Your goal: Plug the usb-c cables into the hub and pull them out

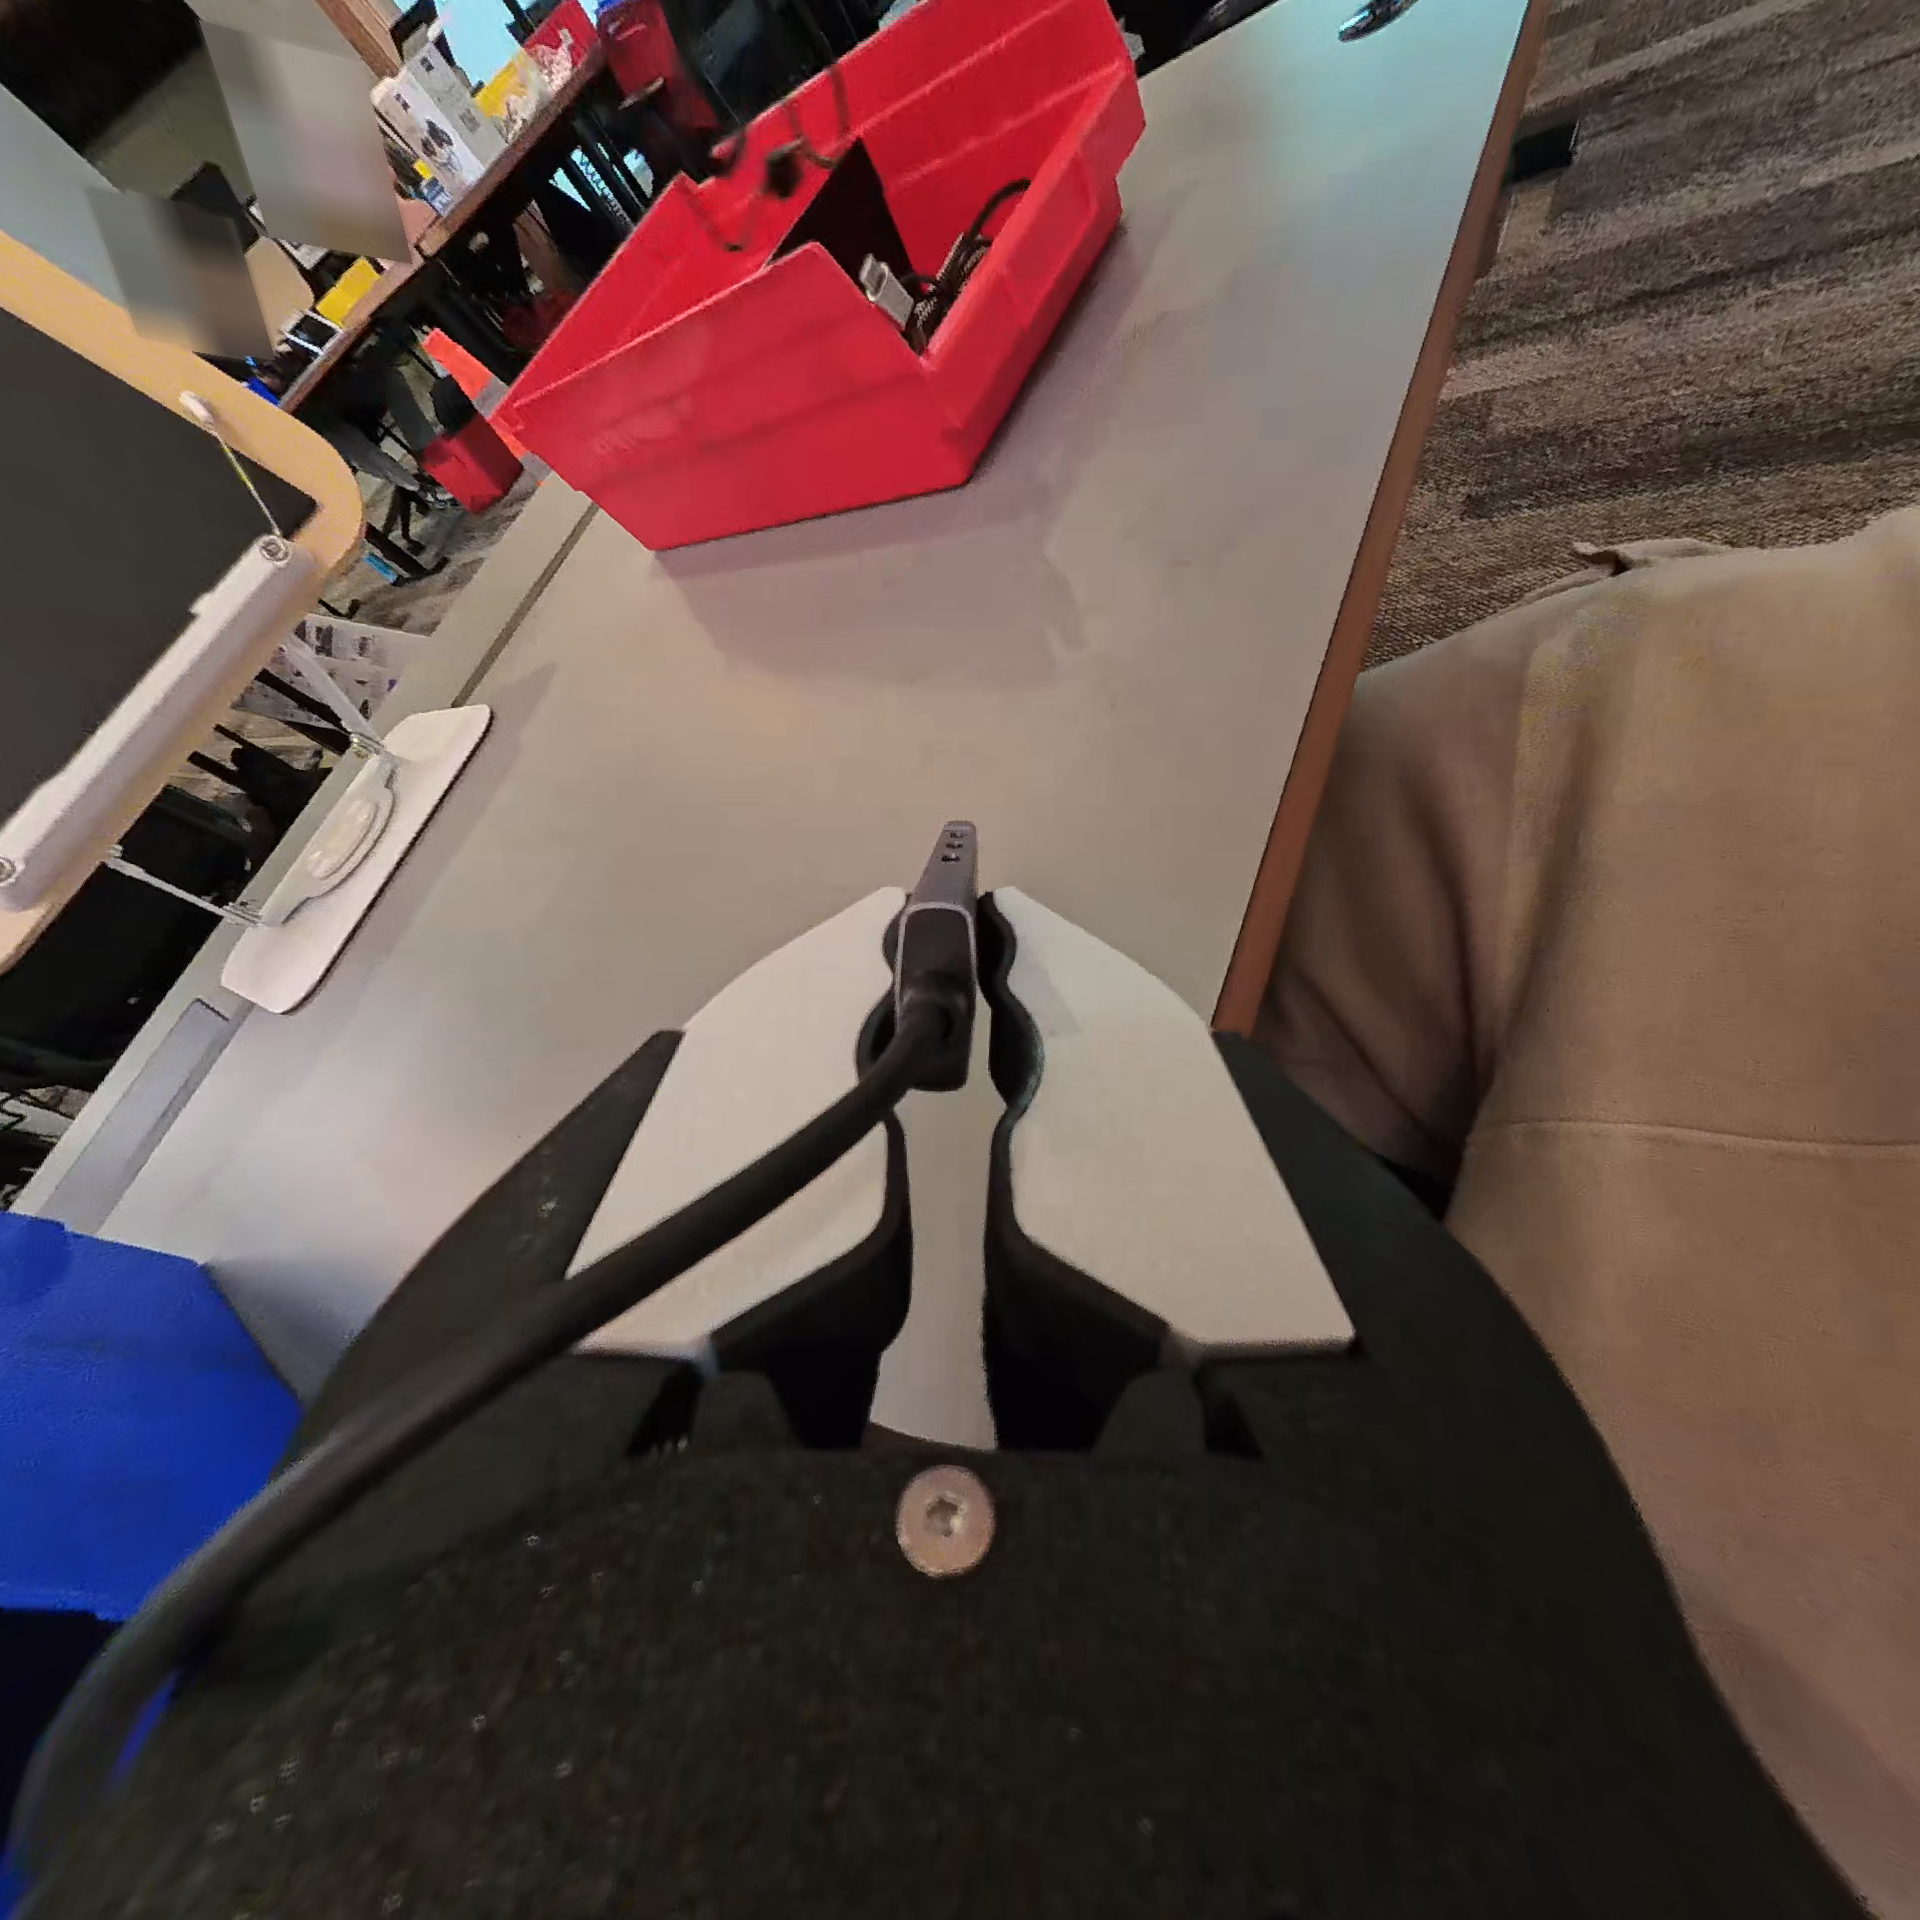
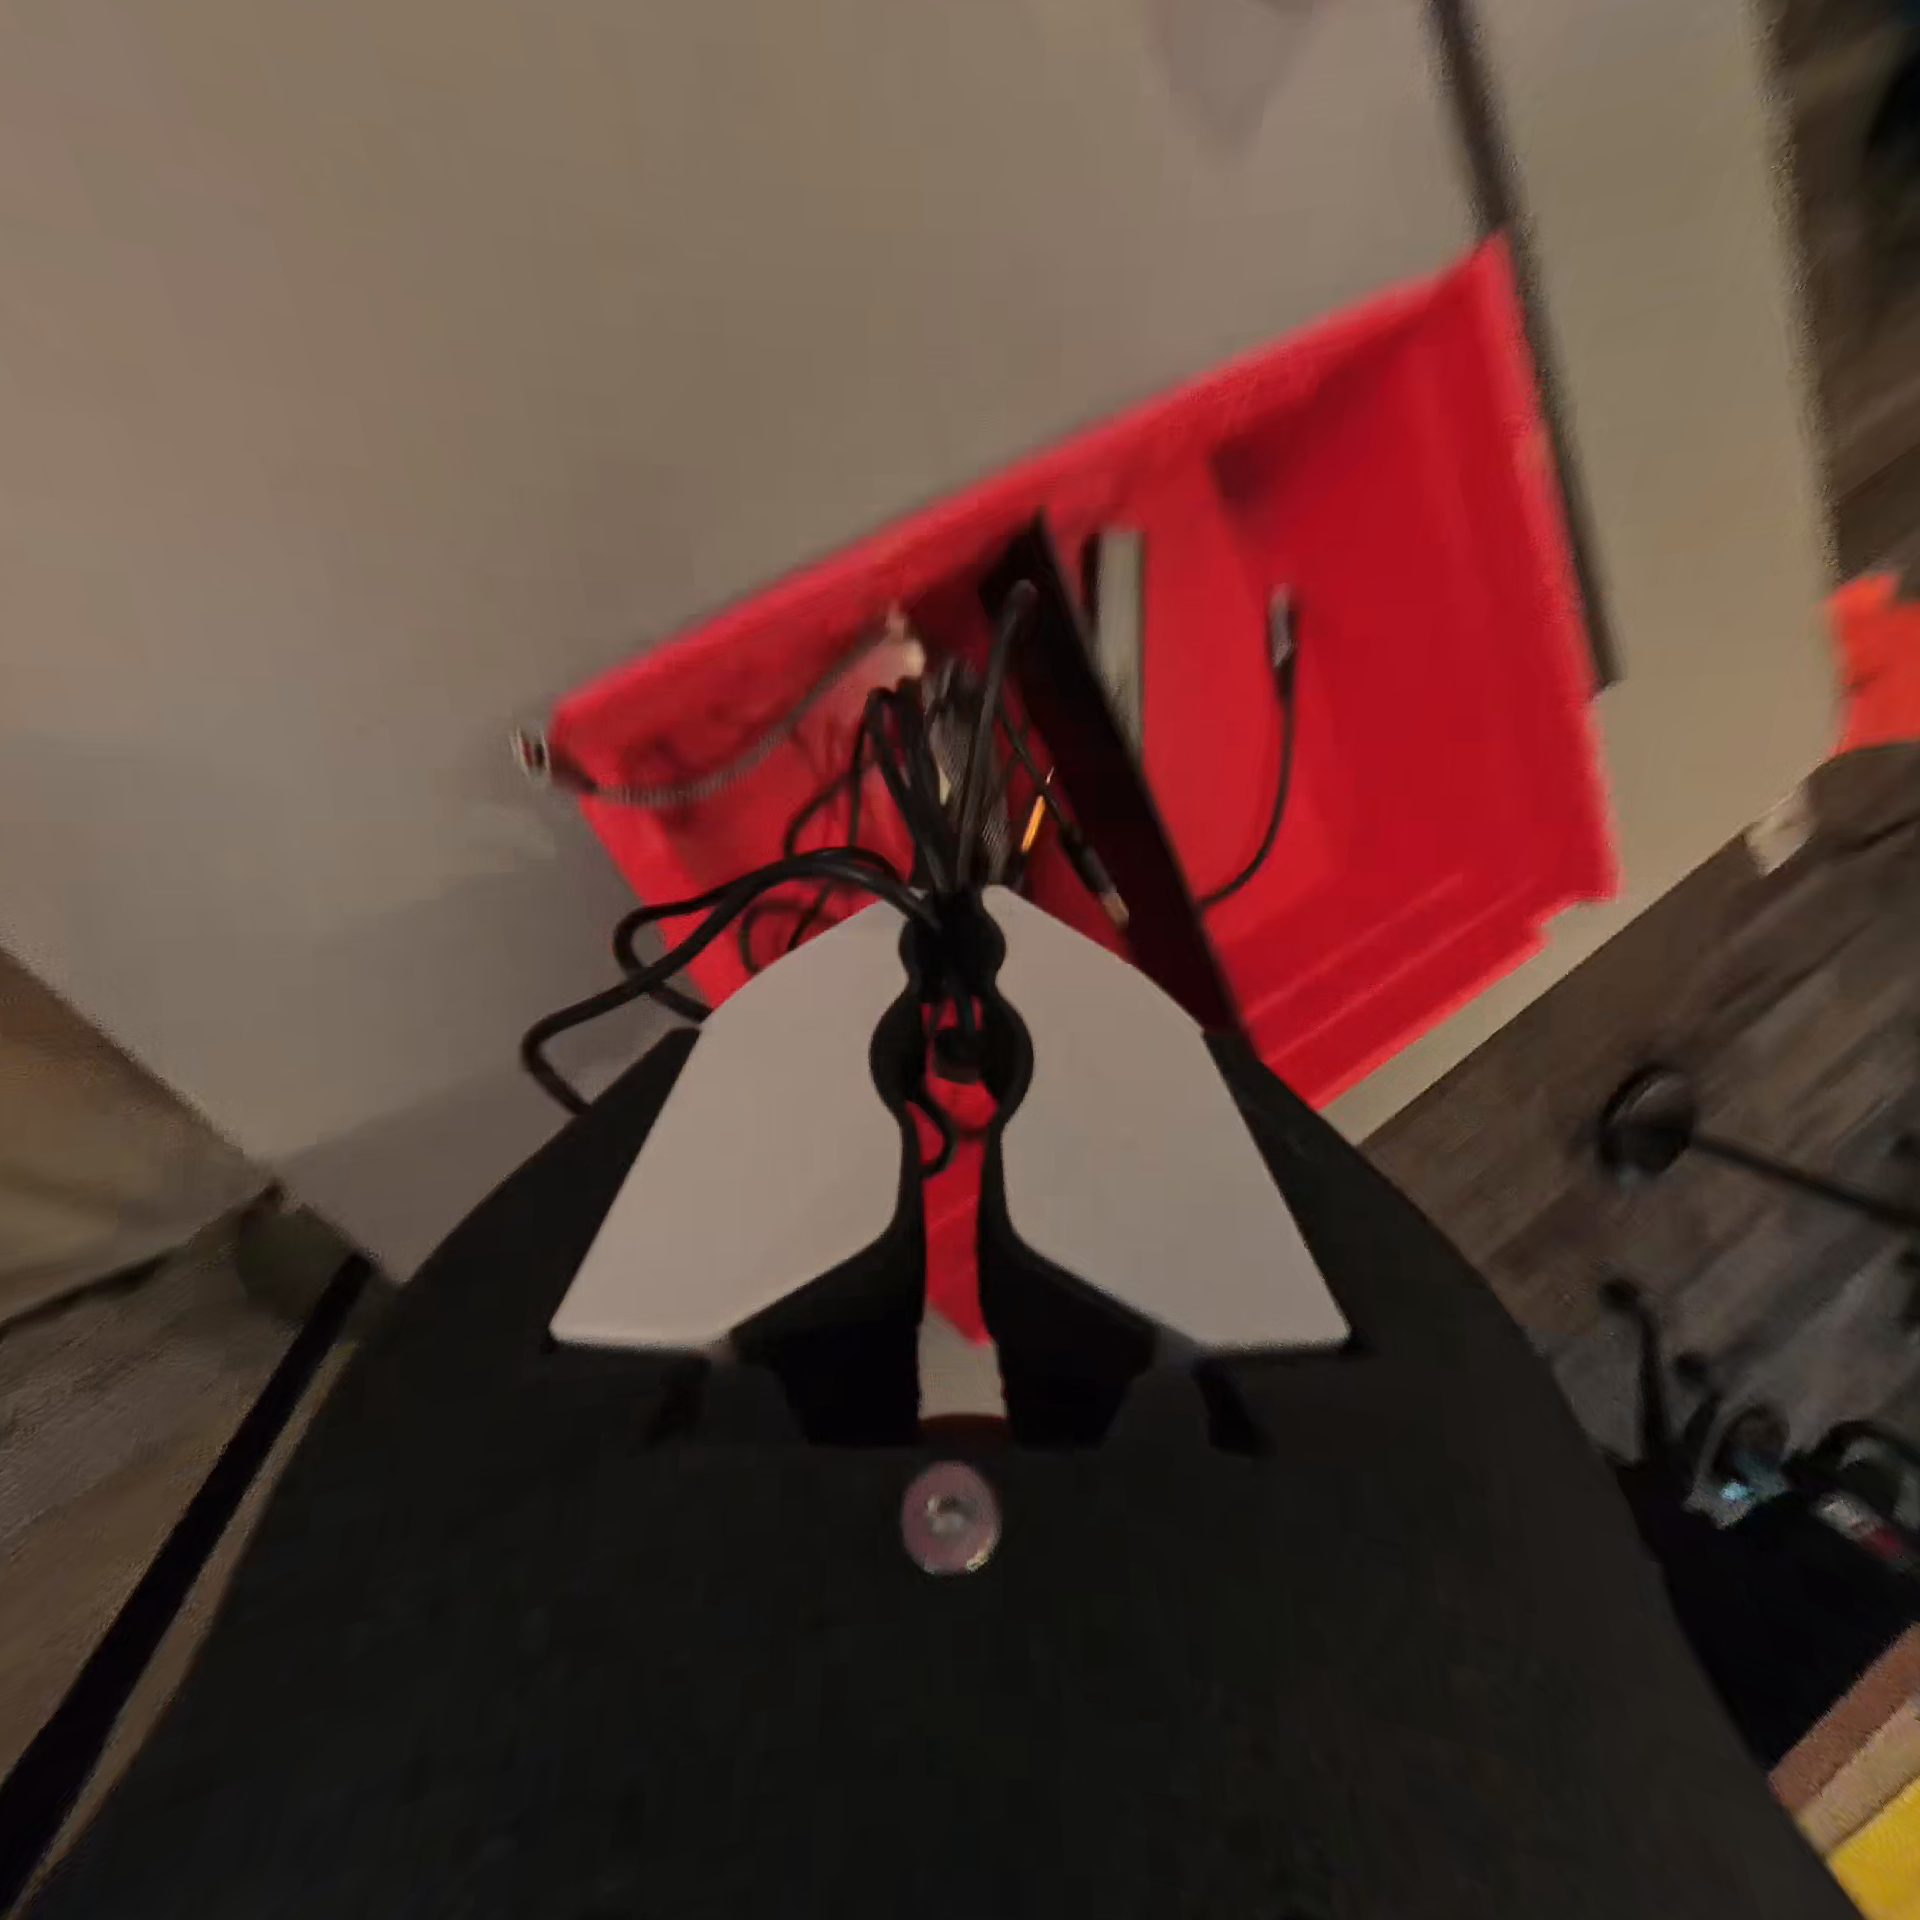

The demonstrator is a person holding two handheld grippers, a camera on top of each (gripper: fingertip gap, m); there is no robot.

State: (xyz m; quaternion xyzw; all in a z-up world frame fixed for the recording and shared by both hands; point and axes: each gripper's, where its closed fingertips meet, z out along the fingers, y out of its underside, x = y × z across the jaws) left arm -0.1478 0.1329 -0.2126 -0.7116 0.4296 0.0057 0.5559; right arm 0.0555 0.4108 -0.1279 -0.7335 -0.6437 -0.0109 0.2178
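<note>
1. We see our left hand-held gripper (image 1: 982, 902) clenched on a slim dark USB-C hub (image 1: 948, 894) at centre frame, above the grey counter (image 1: 727, 727); the hub's black lead (image 1: 623, 1247) trails to the lower left.
2. Our right hand-held gripper (image 2: 954, 906) is clamped on a bundle of black cables (image 2: 940, 831), just over the red bin (image 2: 1403, 623).
3. In the left view, the red bin (image 1: 779, 395) sits at upper centre, with a black divider (image 1: 842, 203) and braided cables (image 1: 940, 286) inside.
4. In the blurred right view, more cable ends lie in the bin's compartments.
</note>
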